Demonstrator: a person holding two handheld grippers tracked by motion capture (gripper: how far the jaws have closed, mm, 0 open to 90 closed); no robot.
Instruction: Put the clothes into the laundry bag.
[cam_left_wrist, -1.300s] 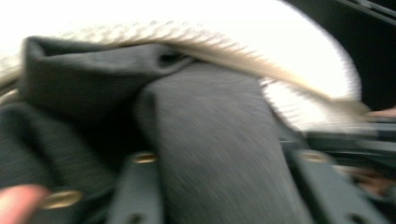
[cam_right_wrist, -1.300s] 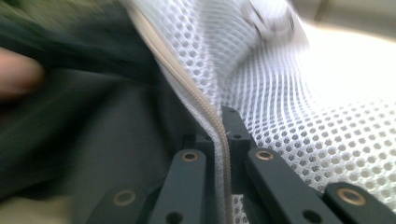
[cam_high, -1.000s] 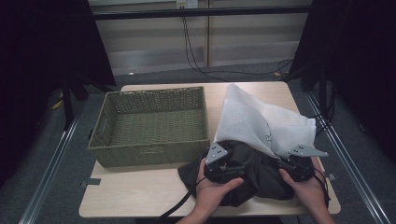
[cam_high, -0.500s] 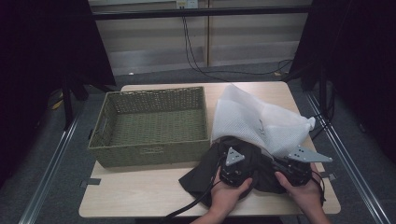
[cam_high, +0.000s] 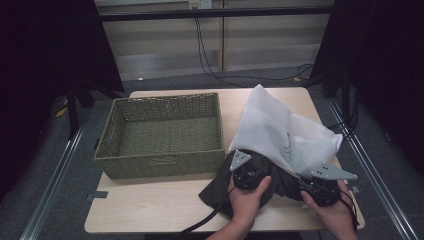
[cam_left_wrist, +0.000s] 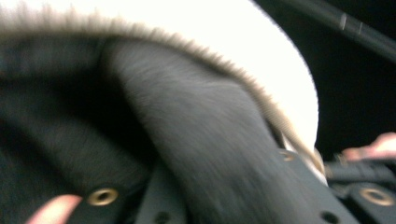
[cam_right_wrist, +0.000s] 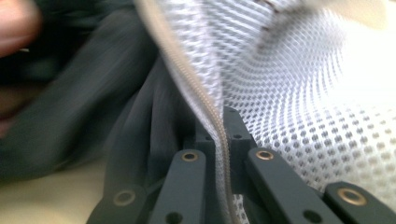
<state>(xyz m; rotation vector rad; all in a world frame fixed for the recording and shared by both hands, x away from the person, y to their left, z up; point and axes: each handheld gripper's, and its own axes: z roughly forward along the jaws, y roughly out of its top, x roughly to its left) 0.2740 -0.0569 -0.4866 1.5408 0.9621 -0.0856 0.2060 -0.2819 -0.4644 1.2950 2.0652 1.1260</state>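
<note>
White mesh bag (cam_high: 280, 132) lies on the right half of a wooden table (cam_high: 150, 210), its open mouth facing the person, with a dark garment (cam_high: 220, 187) partly inside it and spilling out toward the near edge. Both hands work at that mouth. The left gripper (cam_high: 248, 172), held in the left hand (cam_high: 247, 197), sits against the dark cloth just below the bag's edge; in the left gripper view the garment (cam_left_wrist: 201, 149) bulges up over the jaws beneath the bag's pale rim (cam_left_wrist: 261, 56), and blur and cloth hide how far the jaws stand apart, so that cannot be told. The right gripper (cam_high: 316, 186), held in the right hand (cam_high: 332, 212), is at the bag's near right corner. In the right gripper view its jaws are drawn narrow on the bag's zipper edge (cam_right_wrist: 212, 112), the beige tape running straight down between them, white mesh (cam_right_wrist: 299, 102) to the right of the jaws and dark garment (cam_right_wrist: 93, 112) to their left. A woven green basket (cam_high: 112, 145) stands on the table's left half, well to the left of the left gripper, apart from bag and cloth. Black cables (cam_high: 210, 50) hang on the wall behind the table.
</note>
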